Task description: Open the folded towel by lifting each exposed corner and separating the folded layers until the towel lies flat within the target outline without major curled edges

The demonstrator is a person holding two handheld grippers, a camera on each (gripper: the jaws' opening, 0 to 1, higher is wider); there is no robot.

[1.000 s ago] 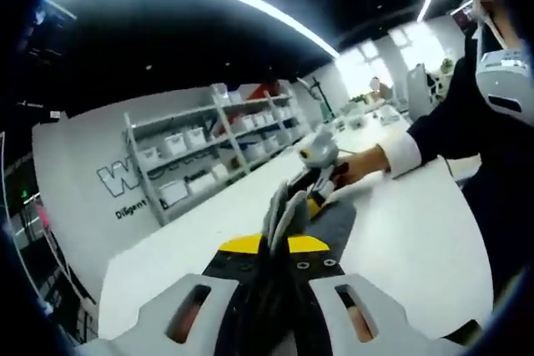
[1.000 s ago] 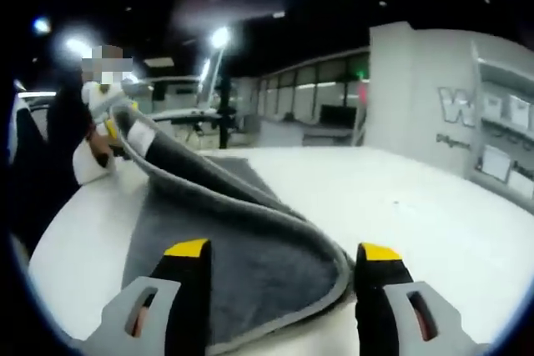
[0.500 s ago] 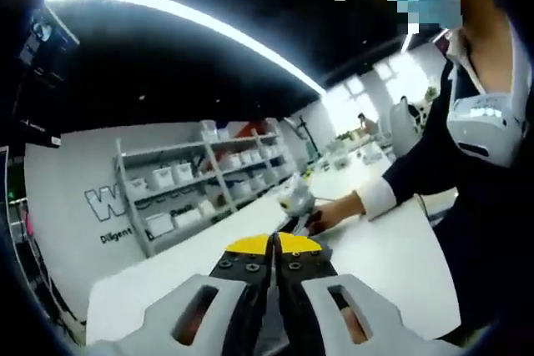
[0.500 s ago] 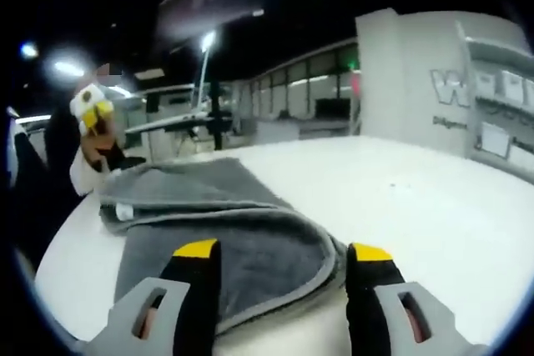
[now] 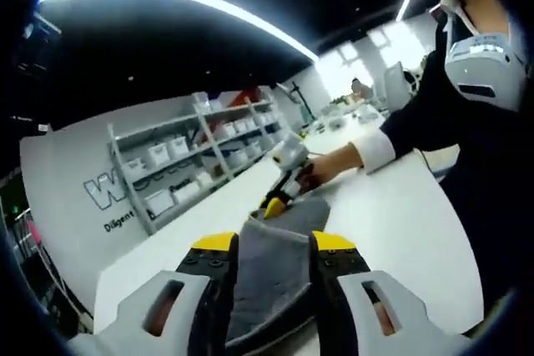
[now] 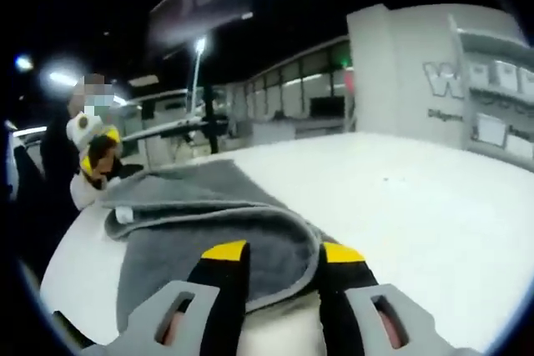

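The left tongs (image 5: 274,249) stand released, their 2 jaws apart on either side of the near edge of the gray towel (image 5: 275,243). The right tongs (image 6: 284,258) are narrowed on the towel's rolled fold, though I cannot tell whether they grip it. The towel lies part-folded on the white desk (image 6: 417,206), a layer doubled back. Shelves (image 5: 188,160) line the far wall.

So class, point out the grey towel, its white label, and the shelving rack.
grey towel (image 6: 213,223), right gripper view, on the upper folded layer.
white label (image 6: 123,215), right gripper view, on the tag at the fold's edge.
shelving rack (image 5: 179,168), left gripper view, on a middle shelf.
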